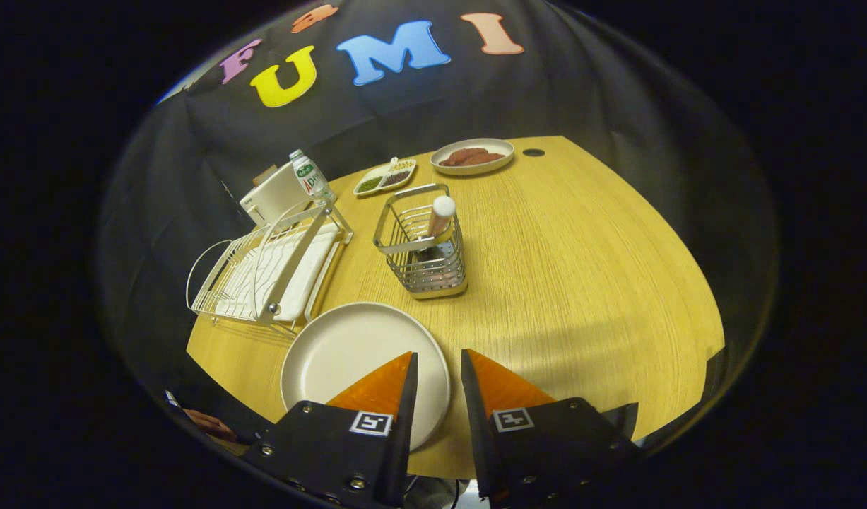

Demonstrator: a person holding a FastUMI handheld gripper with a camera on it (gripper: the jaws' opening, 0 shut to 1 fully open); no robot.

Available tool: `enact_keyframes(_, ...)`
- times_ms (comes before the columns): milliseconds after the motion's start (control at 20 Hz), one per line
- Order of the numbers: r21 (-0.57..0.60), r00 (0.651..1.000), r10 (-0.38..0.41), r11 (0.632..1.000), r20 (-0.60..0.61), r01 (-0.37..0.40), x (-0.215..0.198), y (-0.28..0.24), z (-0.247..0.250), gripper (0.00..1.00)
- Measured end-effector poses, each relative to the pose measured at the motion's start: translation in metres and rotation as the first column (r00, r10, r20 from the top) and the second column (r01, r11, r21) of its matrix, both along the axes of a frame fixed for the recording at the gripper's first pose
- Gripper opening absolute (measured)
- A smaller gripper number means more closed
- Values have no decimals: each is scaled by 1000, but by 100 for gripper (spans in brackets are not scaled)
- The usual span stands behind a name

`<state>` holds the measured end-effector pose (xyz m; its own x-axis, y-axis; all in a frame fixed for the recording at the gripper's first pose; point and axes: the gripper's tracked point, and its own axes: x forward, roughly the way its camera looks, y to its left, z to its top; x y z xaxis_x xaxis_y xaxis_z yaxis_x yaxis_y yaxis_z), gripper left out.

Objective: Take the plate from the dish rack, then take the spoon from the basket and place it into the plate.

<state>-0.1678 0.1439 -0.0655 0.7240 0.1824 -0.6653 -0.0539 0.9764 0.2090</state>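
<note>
The empty white plate (341, 353) lies flat on the wooden table (581, 283), just in front of the white wire dish rack (263, 272). My gripper (439, 355) hovers over the plate's near right part; its left finger covers part of the plate and the right finger is over the table beside the rim. The fingers stand a little apart, open, with nothing between them. Beyond them stands a metal wire basket (425, 244) with the spoon (441, 212) upright in it, its white handle end sticking out above the rim.
Behind the rack are a white box (274, 194) and a small bottle (309, 175). Farther back lie a divided dish (385, 177) and a plate of brown food (473, 156). A hand (210, 424) shows at the table's near left edge.
</note>
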Motion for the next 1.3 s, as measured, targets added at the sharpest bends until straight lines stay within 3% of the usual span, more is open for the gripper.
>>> enact_keyframes(350,-100,955,30,995,296,-1,15,-15,79,37)
enact_keyframes(600,-125,890,34,992,454,26,30,-25,110,37)
enact_keyframes(800,-136,864,43,990,501,30,41,-26,119,39)
enact_keyframes(950,-128,837,58,992,545,14,52,-22,120,45)
enact_keyframes(1050,-152,814,80,988,575,10,64,-23,114,55)
enact_keyframes(1150,-171,797,98,985,596,7,77,-22,106,55)
enact_keyframes(1300,-160,801,93,987,591,3,91,-18,87,56)
